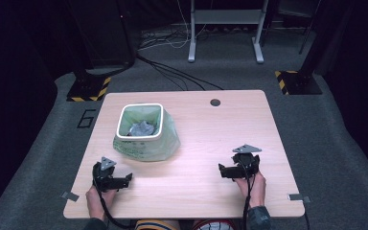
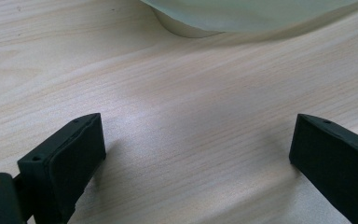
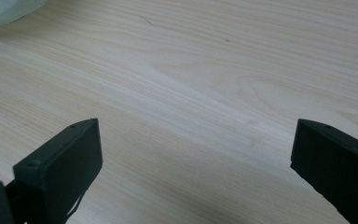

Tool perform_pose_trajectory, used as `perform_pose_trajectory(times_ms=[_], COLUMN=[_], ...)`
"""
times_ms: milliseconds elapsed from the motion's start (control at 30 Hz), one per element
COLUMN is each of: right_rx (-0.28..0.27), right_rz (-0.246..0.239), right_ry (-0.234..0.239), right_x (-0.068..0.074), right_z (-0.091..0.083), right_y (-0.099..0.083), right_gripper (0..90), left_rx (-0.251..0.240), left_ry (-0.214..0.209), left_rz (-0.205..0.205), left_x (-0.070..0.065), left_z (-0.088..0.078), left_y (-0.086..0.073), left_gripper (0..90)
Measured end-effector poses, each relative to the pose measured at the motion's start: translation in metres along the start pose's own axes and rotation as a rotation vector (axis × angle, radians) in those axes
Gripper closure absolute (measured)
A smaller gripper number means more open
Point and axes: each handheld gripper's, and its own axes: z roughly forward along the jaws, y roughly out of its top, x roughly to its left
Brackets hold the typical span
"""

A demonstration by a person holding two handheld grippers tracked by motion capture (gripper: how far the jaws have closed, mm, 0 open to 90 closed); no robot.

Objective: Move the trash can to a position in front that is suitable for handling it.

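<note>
Both tools resting on the worktop (image 1: 206, 143), near my edge. Left tool (image 1: 127, 179) sits by the near-left corner, jaws spread wide, nothing between them, only bare wood in its own view (image 2: 196, 154). Right tool (image 1: 223, 171) sits toward the near-right corner, jaws likewise wide apart and empty (image 3: 196, 158). My hands hold both from behind; cables trail back off the near edge.

White bin (image 1: 139, 136) stands upright on the left half of the worktop, closer to the far edge than to mine. Pale green bag liner (image 1: 167, 141) is folded over its rim and hangs down the outside, bunched on the wood. Crumpled grey scrap (image 1: 141, 128) lies inside. Bin is just beyond the left tool, not touching; well apart from the right tool.
</note>
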Motion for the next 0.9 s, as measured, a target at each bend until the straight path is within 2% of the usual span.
perform_pose_trajectory(times_ms=[167,433,567,900], right_rx=[0.011,0.01,0.019,0.045], right_rz=[-0.008,-0.03,-0.052,-0.053], right_ry=[0.012,0.031,0.039,0.068], right_x=[0.005,0.017,0.022,0.031], right_z=[0.003,0.013,0.019,0.036], right_y=[0.01,0.036,0.044,0.067], right_gripper=[1.4,1.6,1.6,2.2], left_rx=[-0.001,-0.004,-0.005,-0.009], left_ry=[0.0,-0.003,-0.003,-0.005], left_rz=[-0.001,0.002,0.003,0.005], left_x=[0.0,0.0,0.0,0.0], left_z=[0.0,0.0,0.0,0.0], left_y=[0.0,0.0,0.0,0.0], left_gripper=[3.8,4.5,4.7,5.6])
